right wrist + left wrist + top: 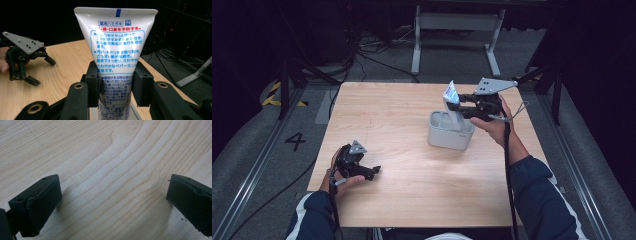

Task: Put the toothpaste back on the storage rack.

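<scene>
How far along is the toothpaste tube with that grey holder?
Done: the right gripper is shut on the toothpaste tube, held upright, crimped end up. In hand: the tube's lower end sits at the grey holder. Left: seating and release. The left gripper rests open over the table.

The right tongs [460, 106] grip a white tube [454, 107] upright above a grey holder [447, 135] on the counter [412, 200]; the left tongs [373, 172] rest open.
</scene>
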The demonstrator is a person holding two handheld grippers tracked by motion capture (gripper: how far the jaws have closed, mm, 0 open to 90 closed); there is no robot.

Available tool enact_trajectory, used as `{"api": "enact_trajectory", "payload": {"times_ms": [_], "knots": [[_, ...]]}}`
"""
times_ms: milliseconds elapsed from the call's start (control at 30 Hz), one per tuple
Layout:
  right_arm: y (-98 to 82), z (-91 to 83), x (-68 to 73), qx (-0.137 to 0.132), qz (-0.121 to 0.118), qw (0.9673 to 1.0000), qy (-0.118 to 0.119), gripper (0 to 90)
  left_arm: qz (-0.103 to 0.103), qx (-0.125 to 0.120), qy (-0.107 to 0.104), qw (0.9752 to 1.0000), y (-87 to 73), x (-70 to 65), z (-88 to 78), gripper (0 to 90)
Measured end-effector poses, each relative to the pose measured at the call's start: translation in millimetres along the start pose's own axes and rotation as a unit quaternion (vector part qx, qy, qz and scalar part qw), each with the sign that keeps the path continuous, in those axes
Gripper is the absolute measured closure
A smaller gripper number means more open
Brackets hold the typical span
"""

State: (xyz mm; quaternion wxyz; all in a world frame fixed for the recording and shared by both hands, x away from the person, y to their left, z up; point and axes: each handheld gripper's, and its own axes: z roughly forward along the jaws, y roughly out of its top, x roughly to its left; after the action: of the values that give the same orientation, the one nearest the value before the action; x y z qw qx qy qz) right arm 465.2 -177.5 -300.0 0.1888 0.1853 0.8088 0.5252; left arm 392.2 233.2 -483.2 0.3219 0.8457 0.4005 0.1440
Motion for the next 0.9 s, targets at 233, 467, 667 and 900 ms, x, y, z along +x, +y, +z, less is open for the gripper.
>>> {"api": "enact_trajectory", "payload": {"times_ms": [233, 467, 667, 900], "knots": [[-3.6, 6.8, -4.8, 0.008, 0.006, 0.9999, -0.004, 63.9, 0.000, 0.000, 0.000, 1.0000, 0.0, 0.0, 0.0, 0.3], [-7.7, 13.0, -9.7, 0.012, 0.012, 0.9998, -0.007, 63.8, 0.000, 0.000, 0.000, 1.0000, 0.0, 0.0, 0.0, 0.3], [-10.6, 18.3, -12.4, 0.016, 0.016, 0.9997, -0.007, 63.7, 0.000, 0.000, 0.000, 1.0000, 0.0, -0.1, 0.0, 0.3], [-14.7, 21.4, -14.1, 0.018, 0.021, 0.9996, -0.010, 63.6, 0.000, 0.000, 0.000, 1.0000, 0.0, 0.0, 0.0, 0.3]]}}
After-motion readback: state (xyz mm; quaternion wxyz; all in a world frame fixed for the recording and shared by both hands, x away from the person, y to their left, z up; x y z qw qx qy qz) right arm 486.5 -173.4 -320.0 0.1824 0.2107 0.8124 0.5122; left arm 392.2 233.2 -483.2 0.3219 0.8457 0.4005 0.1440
